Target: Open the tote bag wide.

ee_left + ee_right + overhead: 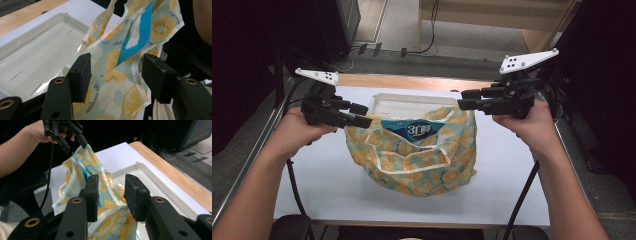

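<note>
A lemon-print fabric bag [417,160] hung spread between two claws above the white tabletop [512,185]. The left claw [362,115] and right claw [468,99] each stood released around a bag edge, a blue packet [412,130] inside and a white tray [407,102] just behind.

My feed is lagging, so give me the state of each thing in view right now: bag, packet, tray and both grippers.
Fabric bag: mouth held up and spread, bottom resting on the table.
Blue packet: inside the bag, top sticking out.
White tray: empty, flat on the table behind the bag.
Left gripper: at the bag's left rim; jaws apart in its own view.
Right gripper: at the bag's right rim; jaws apart, cloth between them.
</note>
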`<state>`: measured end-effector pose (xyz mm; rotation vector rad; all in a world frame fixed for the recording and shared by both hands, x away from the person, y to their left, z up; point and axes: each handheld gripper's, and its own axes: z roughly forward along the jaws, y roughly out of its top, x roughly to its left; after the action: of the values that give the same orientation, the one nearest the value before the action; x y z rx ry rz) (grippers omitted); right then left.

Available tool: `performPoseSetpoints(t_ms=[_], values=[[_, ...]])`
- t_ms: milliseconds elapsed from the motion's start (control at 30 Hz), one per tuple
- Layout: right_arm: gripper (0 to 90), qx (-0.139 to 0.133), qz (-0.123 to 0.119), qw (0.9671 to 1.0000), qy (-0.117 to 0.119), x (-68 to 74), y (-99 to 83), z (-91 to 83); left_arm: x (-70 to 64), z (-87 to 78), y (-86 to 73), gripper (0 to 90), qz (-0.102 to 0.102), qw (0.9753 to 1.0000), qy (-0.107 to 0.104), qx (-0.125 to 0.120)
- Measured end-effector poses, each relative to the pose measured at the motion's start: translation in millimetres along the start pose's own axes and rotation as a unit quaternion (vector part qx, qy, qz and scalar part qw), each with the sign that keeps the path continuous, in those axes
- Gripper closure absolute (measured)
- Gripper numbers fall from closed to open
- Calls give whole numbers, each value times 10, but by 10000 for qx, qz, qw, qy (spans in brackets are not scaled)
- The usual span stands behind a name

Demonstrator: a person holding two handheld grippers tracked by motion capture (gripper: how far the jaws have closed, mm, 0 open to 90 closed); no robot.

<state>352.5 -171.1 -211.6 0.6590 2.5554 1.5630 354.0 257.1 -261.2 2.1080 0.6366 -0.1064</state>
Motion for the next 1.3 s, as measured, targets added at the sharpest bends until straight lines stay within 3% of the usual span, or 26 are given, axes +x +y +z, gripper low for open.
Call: performPoseSetpoints(t_ms=[200,367,700,767,800,867,1000,1100,1300], values=[[520,128,-219,9996,-87,25,-164,-21,30,42,-87,353,49,10000,-30,-41],[456,161,-166,9997,-27,27,-297,-33,32,98,-163,320,68,9998,-171,-5],[458,352,-250,9991,-18,108,-551,-12,-33,250,-253,329,357,9987,-177,309],[486,364,-262,9990,-14,121,-589,-19,-29,278,-274,383,337,9988,-101,328],[540,367,-236,9990,19,123,-637,-22,-18,294,-286,472,270,9989,-86,362],[573,372,-230,9990,23,121,-654,-20,-12,328,-319,522,242,9985,-192,442],[785,405,-151,9991,38,142,-740,1,-75,396,-359,677,314,9974,-211,606],[897,484,-12,9988,20,182,-794,37,-103,411,-373,855,259,9977,-195,592],[900,423,-53,9991,-23,211,-891,27,-119,401,-466,898,195,9984,-382,357]])
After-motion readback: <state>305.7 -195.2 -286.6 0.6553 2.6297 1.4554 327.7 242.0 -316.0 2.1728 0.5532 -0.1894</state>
